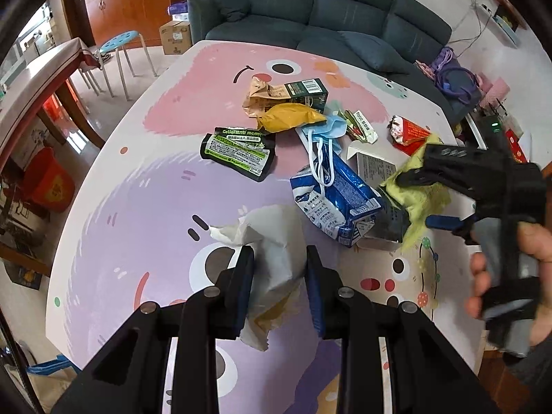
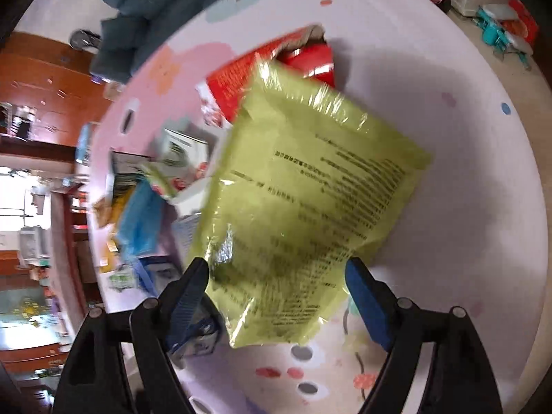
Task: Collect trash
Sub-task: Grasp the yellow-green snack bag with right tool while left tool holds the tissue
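In the left wrist view my left gripper (image 1: pixel 277 270) is shut on a crumpled white plastic bag (image 1: pixel 276 238) above the cartoon-print table (image 1: pixel 138 207). Loose trash lies beyond it: a black-green pouch (image 1: pixel 238 151), a blue-white carton (image 1: pixel 336 203), a blue face mask (image 1: pixel 333 127), a yellow wrapper (image 1: pixel 289 117), a green box (image 1: pixel 305 91) and a red packet (image 1: pixel 412 134). At the right, a hand holds my right gripper (image 1: pixel 426 200) over a yellow-green packet (image 1: pixel 417 193). In the right wrist view my right gripper (image 2: pixel 277 267) stands wide open with that yellow-green packet (image 2: pixel 310 179) between its fingers.
A dark sofa (image 1: pixel 327 10) stands behind the table and a blue stool (image 1: pixel 120 43) at the back left. A red bucket (image 1: pixel 48 183) sits on the floor to the left. A white box (image 1: pixel 374 164) lies by the carton. The table's right edge (image 2: pixel 517 207) curves close by.
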Demonstrator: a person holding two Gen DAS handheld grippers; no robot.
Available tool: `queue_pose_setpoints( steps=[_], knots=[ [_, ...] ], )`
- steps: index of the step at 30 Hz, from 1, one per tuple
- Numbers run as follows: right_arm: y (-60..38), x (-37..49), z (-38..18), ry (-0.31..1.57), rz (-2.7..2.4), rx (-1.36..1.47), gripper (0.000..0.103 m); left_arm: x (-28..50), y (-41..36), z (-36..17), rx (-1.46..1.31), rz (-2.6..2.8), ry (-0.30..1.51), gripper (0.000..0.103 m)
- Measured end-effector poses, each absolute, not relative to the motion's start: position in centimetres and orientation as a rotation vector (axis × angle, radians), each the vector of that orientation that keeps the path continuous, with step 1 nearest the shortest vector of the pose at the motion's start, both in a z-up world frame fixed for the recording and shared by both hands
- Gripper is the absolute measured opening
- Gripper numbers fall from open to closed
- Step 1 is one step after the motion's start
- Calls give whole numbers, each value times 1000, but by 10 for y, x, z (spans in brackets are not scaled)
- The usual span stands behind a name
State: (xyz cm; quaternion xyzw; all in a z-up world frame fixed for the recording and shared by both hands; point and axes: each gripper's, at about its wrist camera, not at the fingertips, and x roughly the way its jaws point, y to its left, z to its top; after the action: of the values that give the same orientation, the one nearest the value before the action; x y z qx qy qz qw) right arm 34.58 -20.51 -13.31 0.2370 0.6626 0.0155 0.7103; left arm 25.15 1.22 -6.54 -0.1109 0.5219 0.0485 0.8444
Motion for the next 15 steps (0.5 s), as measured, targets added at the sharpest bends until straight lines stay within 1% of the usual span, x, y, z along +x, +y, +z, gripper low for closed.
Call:
queue_pose_setpoints(
  steps=[2, 4, 6, 7, 8, 9, 11, 12, 14, 15],
  knots=[
    [-196, 348, -133, 1469, 21, 481, 89, 252, 12, -65, -235, 104, 1102, 27],
    [-191, 346, -132, 1461, 14, 447, 87, 252, 12, -65, -234, 106, 1104, 27],
    [-190, 341, -128, 1433, -1, 415, 73, 252, 11, -66, -237, 106, 1108, 27],
    [-189, 340, -126, 1423, 11, 415, 62, 253, 11, -67, -239, 105, 1110, 27],
    [-189, 339, -127, 1420, 29, 428, 53, 252, 11, -68, -246, 101, 1113, 27],
    [-190, 339, -127, 1419, 40, 437, 50, 253, 12, -69, -249, 100, 1115, 27],
    [-192, 335, -125, 1415, 62, 454, 32, 252, 11, -71, -254, 95, 1122, 27],
    [-193, 335, -125, 1415, 67, 464, 27, 252, 10, -72, -252, 93, 1124, 27],
    [-198, 332, -124, 1425, 80, 497, 10, 251, 8, -73, -250, 89, 1125, 27],
    [-201, 329, -123, 1427, 90, 511, 9, 250, 7, -72, -250, 83, 1123, 27]
  ],
)
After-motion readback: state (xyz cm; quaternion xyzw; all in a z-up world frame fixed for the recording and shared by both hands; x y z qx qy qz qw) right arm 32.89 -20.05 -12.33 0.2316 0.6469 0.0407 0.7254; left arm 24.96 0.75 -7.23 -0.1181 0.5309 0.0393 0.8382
